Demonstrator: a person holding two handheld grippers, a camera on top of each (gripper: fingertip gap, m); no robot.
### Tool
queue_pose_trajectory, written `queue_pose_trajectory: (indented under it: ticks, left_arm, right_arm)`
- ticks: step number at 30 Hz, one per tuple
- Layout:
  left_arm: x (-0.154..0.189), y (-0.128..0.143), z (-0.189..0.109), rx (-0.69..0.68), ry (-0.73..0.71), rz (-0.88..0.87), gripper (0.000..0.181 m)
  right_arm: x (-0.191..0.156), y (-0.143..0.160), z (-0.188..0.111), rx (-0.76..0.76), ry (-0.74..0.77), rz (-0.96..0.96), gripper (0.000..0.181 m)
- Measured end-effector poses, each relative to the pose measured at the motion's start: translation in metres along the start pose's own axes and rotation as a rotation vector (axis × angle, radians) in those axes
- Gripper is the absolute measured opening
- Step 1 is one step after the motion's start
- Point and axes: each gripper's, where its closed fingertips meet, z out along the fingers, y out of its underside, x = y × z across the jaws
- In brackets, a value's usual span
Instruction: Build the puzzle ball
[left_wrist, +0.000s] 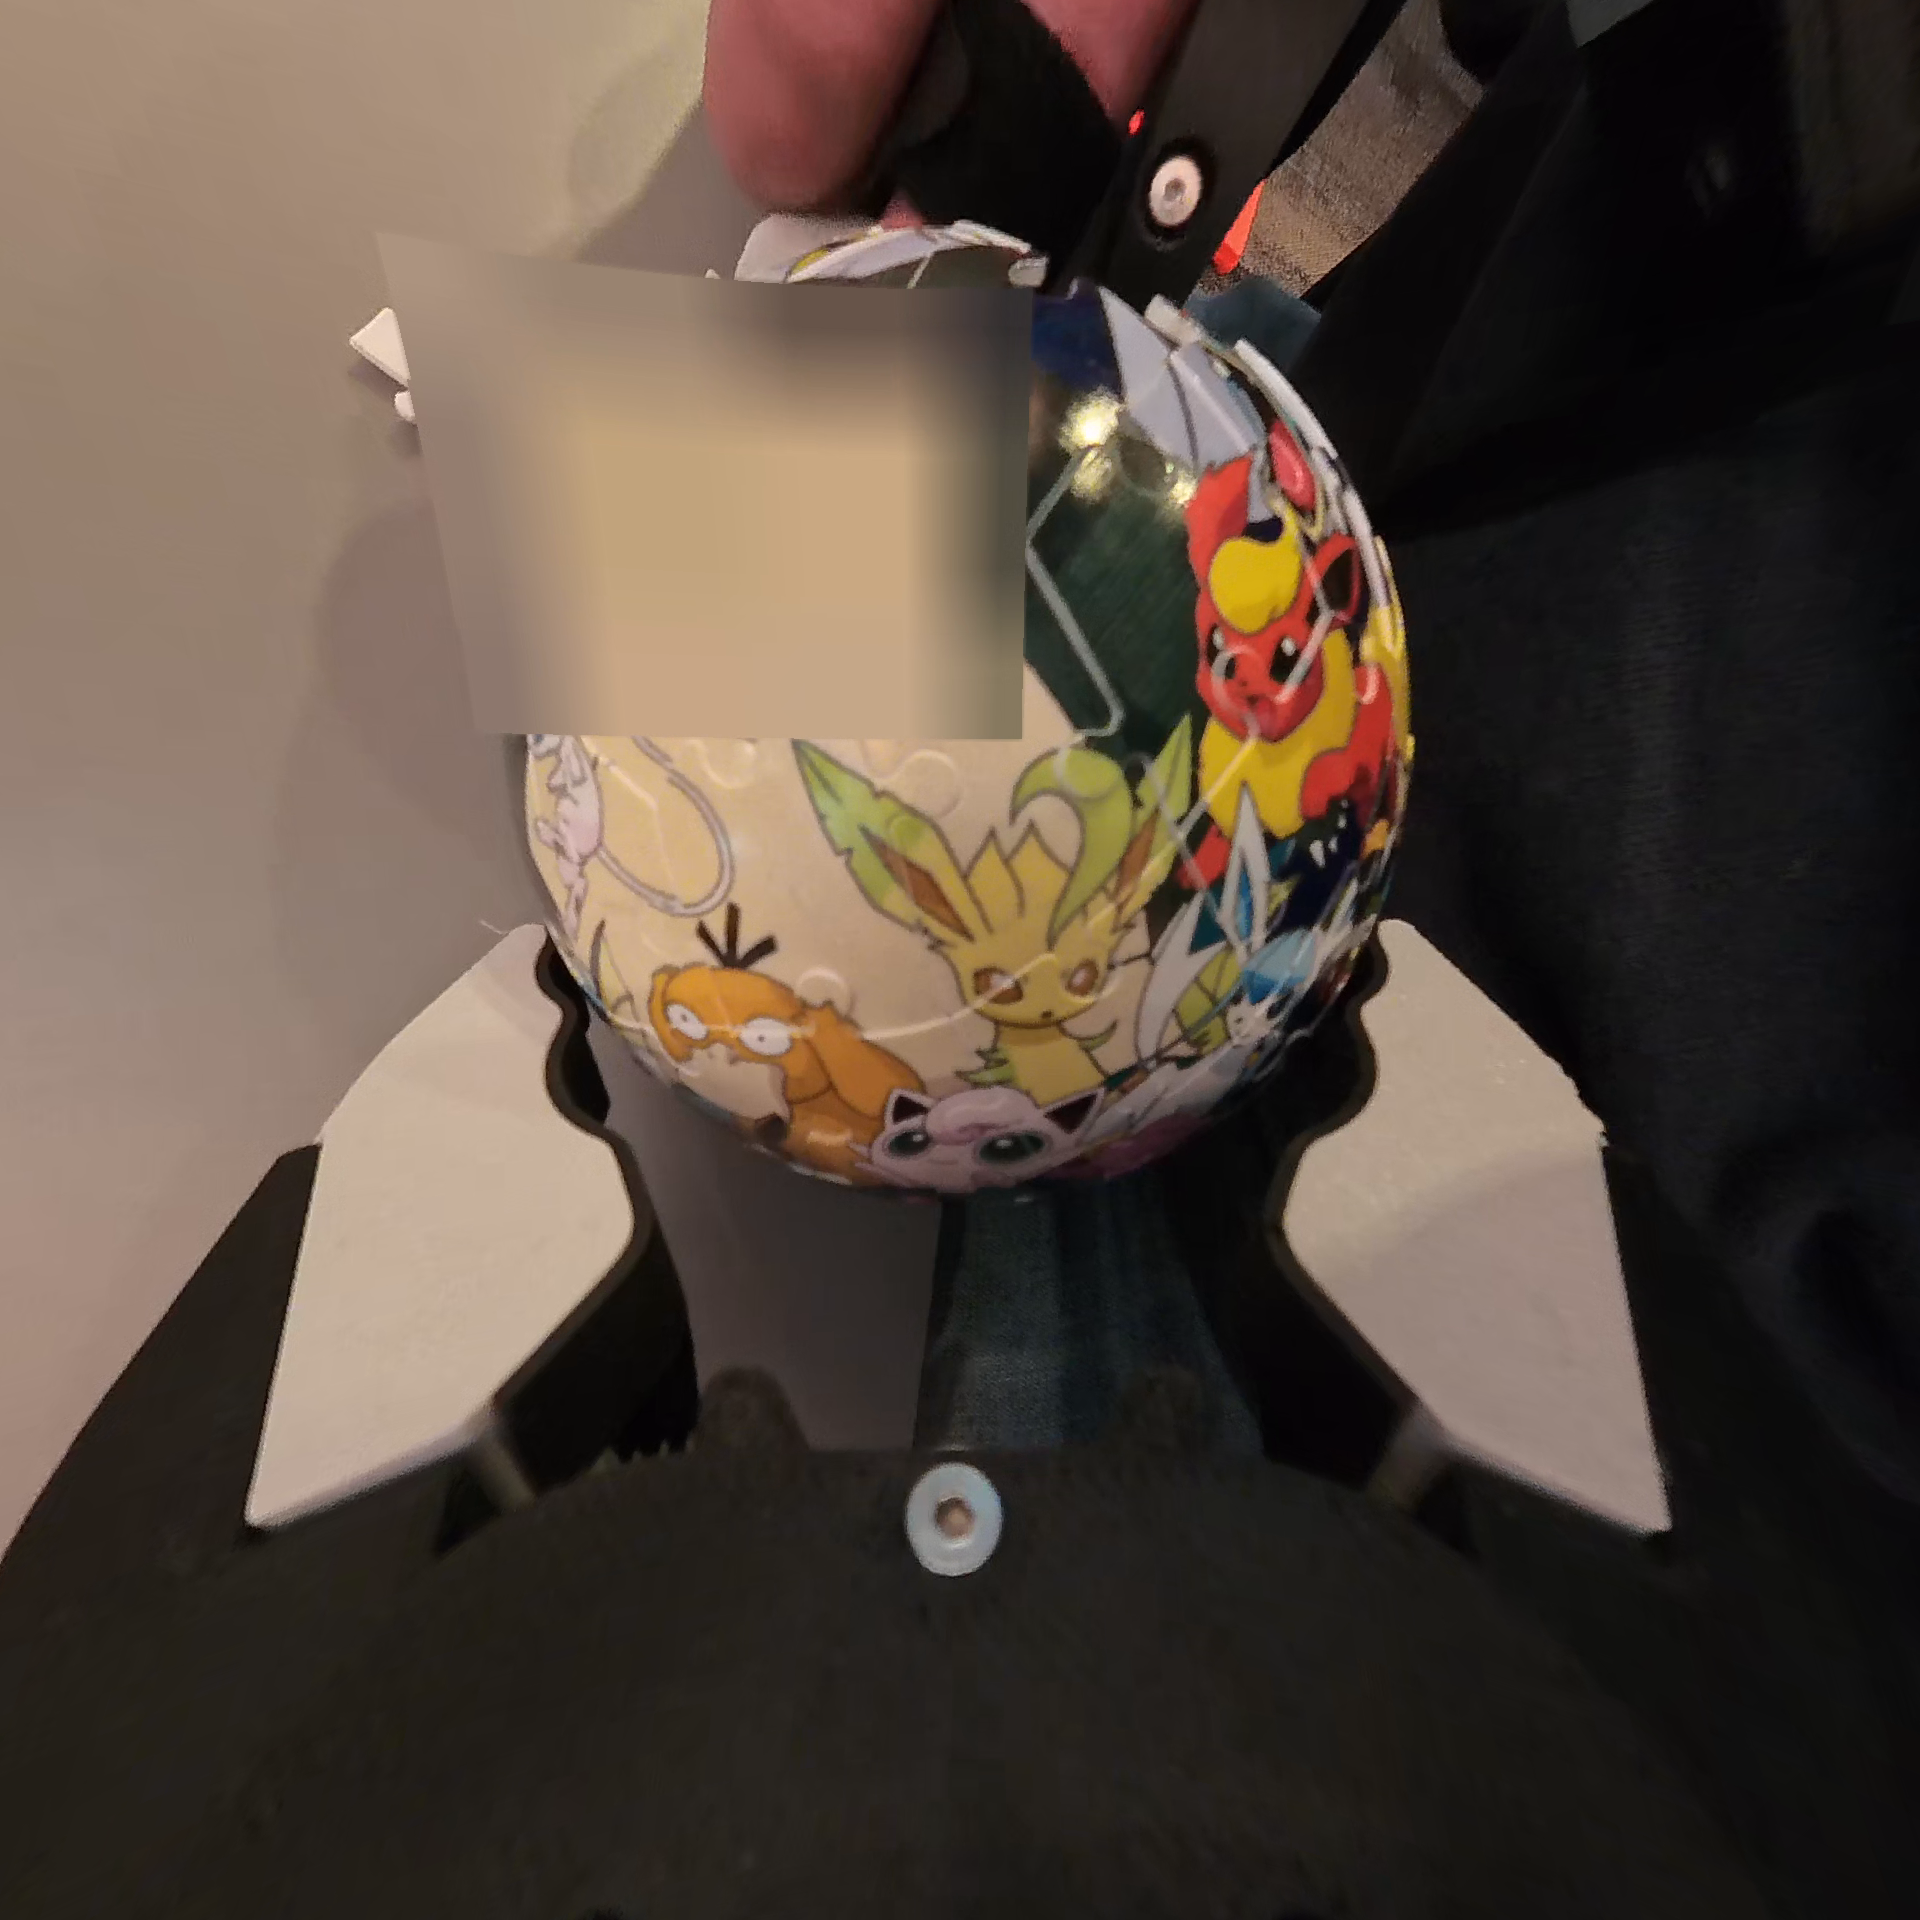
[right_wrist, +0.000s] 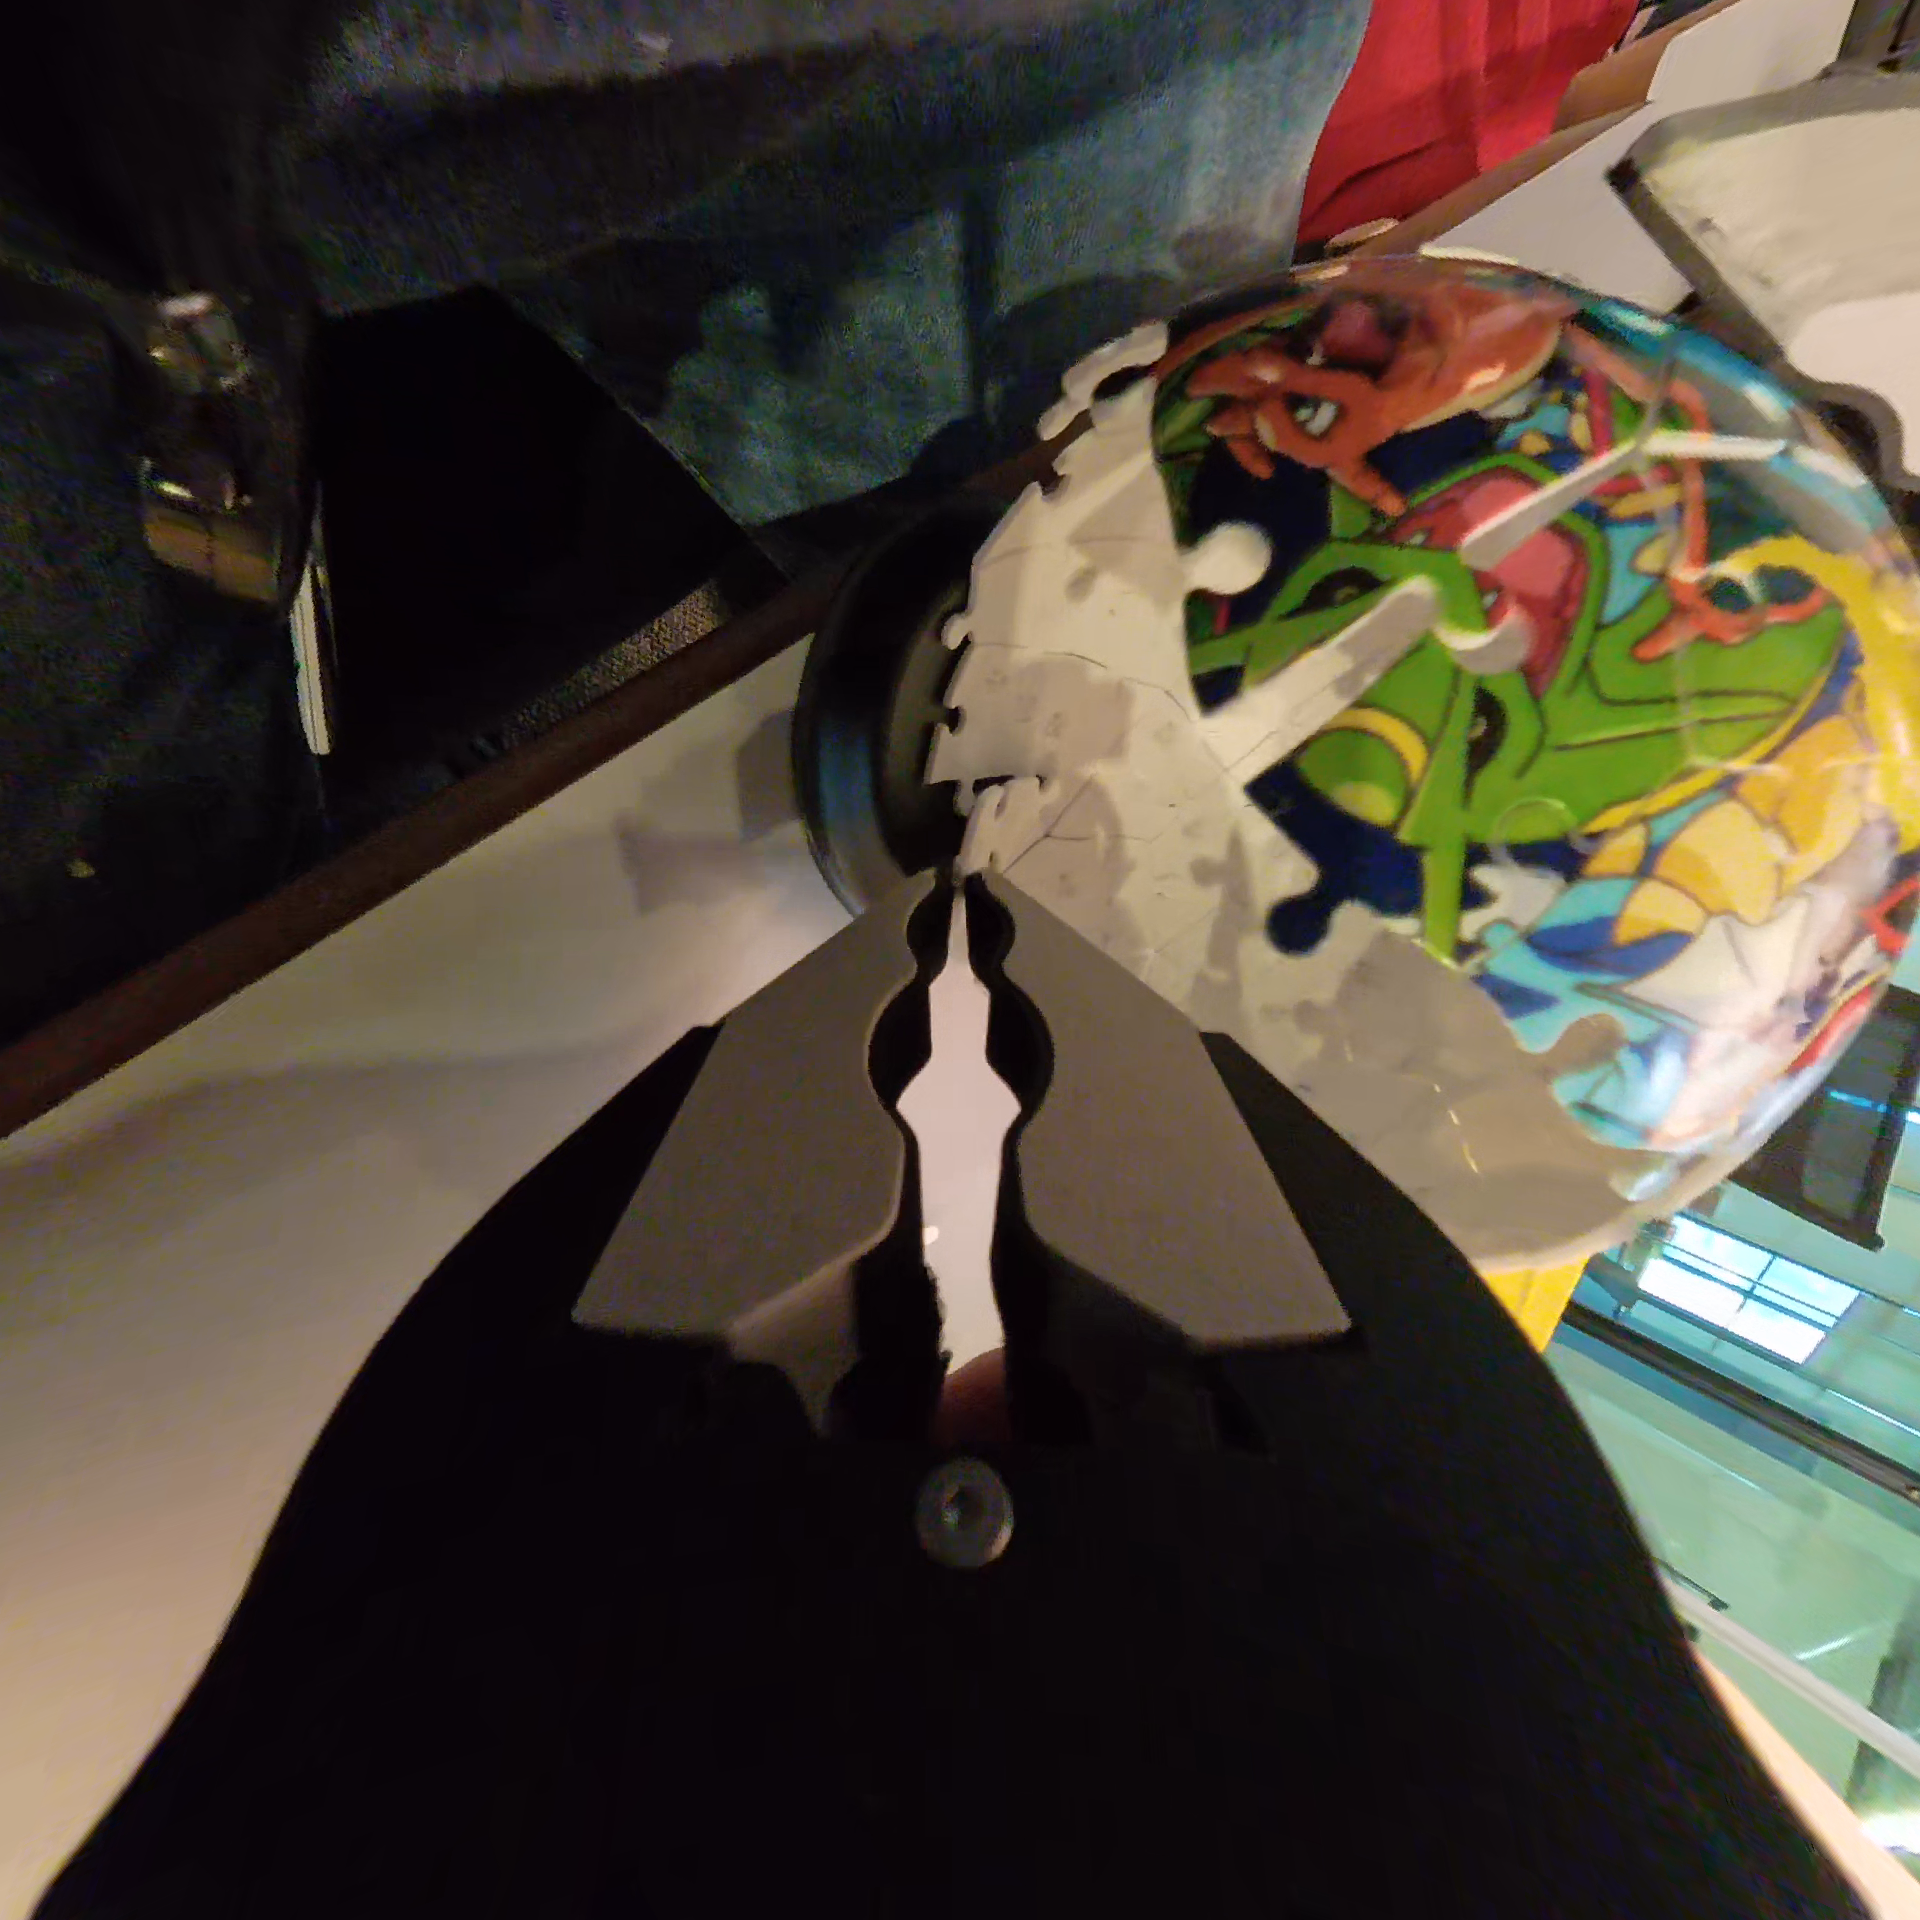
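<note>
My left gripper (left_wrist: 956, 966) is shut on the puzzle ball (left_wrist: 966, 883), a glossy sphere printed with cartoon creatures, its two fingers pressing on the lower left and right sides. The ball's top is open. In the right wrist view the ball (right_wrist: 1507, 675) shows its white inner surface and a jagged open rim (right_wrist: 966, 727). My right gripper (right_wrist: 961, 883) is shut, its tips pinching a white puzzle piece (right_wrist: 987, 826) at that rim. In the left wrist view the right gripper (left_wrist: 1132, 197) reaches the ball's top from above, held by a hand (left_wrist: 790, 104).
A white table (right_wrist: 312, 1195) with a brown front edge (right_wrist: 416, 831) lies below. A black round object (right_wrist: 852, 727) stands behind the ball. Loose white pieces (left_wrist: 379, 338) lie on the table at left. A person's jeans (right_wrist: 831, 260) and dark clothing (left_wrist: 1662, 727) are close by.
</note>
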Motion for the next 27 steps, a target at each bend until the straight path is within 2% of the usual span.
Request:
queue_pose_trajectory:
  ticks: [8,16,20,22,27]
  left_arm:
    - [0.000,-0.001,0.000,-0.002,0.000,-0.001,0.134]
    - [-0.001,0.001,0.001,-0.001,0.002,-0.003,0.134]
    - [-0.002,0.007,-0.001,-0.001,0.002,-0.003,0.133]
    - [-0.002,0.011,-0.003,-0.001,0.003,-0.005,0.134]
    - [-0.003,0.011,-0.002,0.000,0.004,0.000,0.134]
  right_arm:
    - [0.000,0.003,0.001,-0.042,-0.025,0.022,0.002]
    - [-0.003,0.002,-0.006,-0.035,-0.046,0.087,0.012]
    - [0.000,-0.013,-0.015,0.055,-0.075,0.295,0.026]
    - [-0.004,-0.018,-0.011,0.078,-0.103,0.380,0.050]
    - [-0.015,-0.027,0.001,0.103,-0.142,0.453,0.058]
